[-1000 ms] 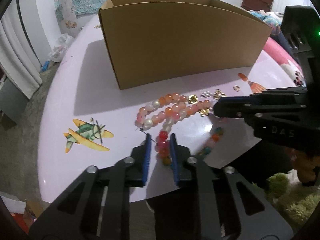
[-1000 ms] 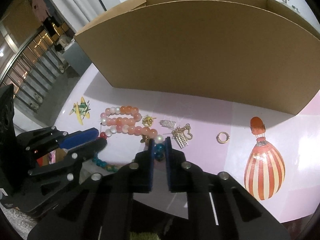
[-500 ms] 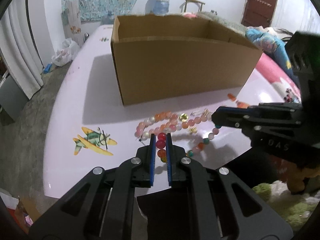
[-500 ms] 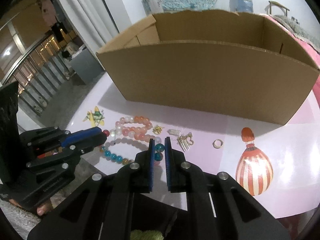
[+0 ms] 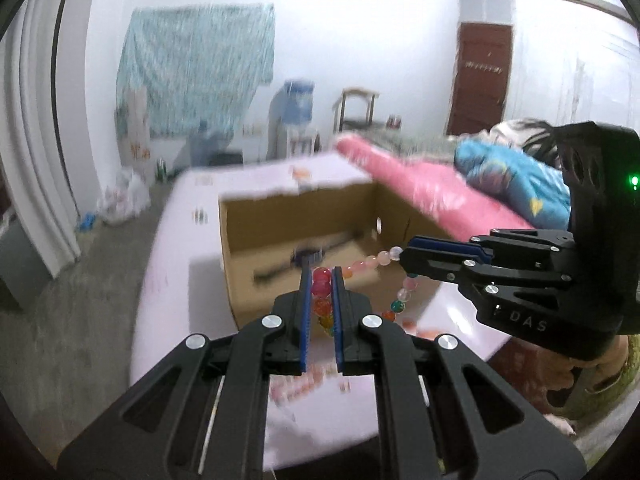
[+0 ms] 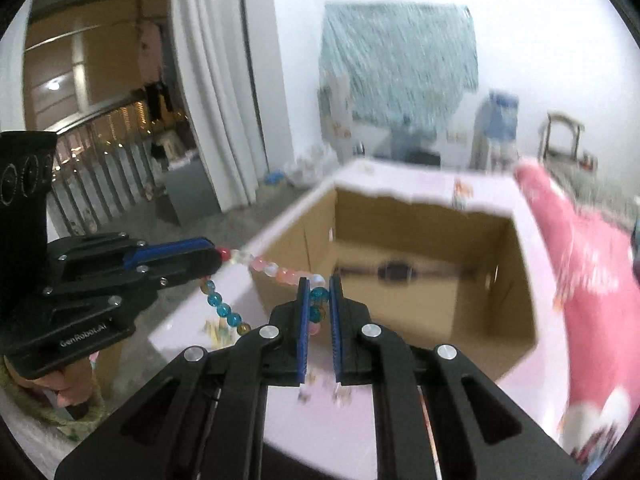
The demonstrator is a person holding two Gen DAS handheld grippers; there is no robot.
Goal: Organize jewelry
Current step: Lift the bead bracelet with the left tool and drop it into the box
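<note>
Cardboard box is seen ahead, below the bead necklace, strung crosswise between left gripper and right gripper, each clamped on beads.

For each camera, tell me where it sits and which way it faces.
Left wrist view: sits on the left gripper, looks forward over the pink table into the open cardboard box; its own fingers pinch the bead necklace, and the right gripper enters from the right.
Right wrist view: sits on the right gripper, faces the same box from nearer its left corner; its own fingers clamp teal beads, and the left gripper enters from the left.
Shared: box, necklace strung between both grippers, table, dark item on the box floor.
</note>
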